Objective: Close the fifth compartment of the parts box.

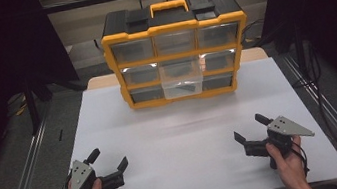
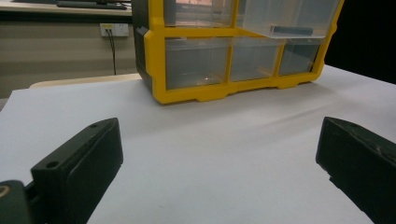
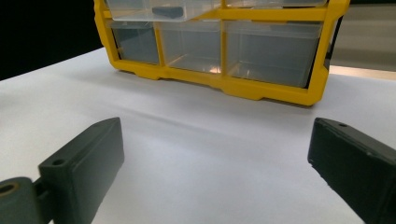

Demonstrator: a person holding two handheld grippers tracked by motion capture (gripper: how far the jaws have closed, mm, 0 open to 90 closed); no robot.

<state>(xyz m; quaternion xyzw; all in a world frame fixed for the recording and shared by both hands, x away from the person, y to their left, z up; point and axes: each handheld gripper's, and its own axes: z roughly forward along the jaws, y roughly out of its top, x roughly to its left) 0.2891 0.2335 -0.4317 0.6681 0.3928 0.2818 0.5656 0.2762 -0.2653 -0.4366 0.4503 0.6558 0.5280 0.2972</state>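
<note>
A yellow-and-black drawer cabinet (image 1: 178,52) stands at the back middle of the white table (image 1: 193,171). Its clear centre drawer (image 1: 182,80) is pulled out, with a small dark item (image 1: 185,88) lying in it. In the left gripper view the cabinet (image 2: 187,93) stands ahead with the drawer (image 2: 285,18) sticking out. In the right gripper view the cabinet (image 3: 261,91) also shows this drawer (image 3: 163,11). My left gripper (image 1: 109,159) rests near the front left, open and empty. My right gripper (image 1: 251,127) rests at the front right, open and empty. Both gripper views show wide gaps between the jaws (image 2: 219,154) (image 3: 215,158).
The cabinet's other clear drawers (image 1: 132,50) are pushed in, and a yellow handle (image 1: 169,6) tops it. Metal rails (image 1: 25,166) run along both sides of the table. Dark curtains and cables (image 1: 311,68) flank the table.
</note>
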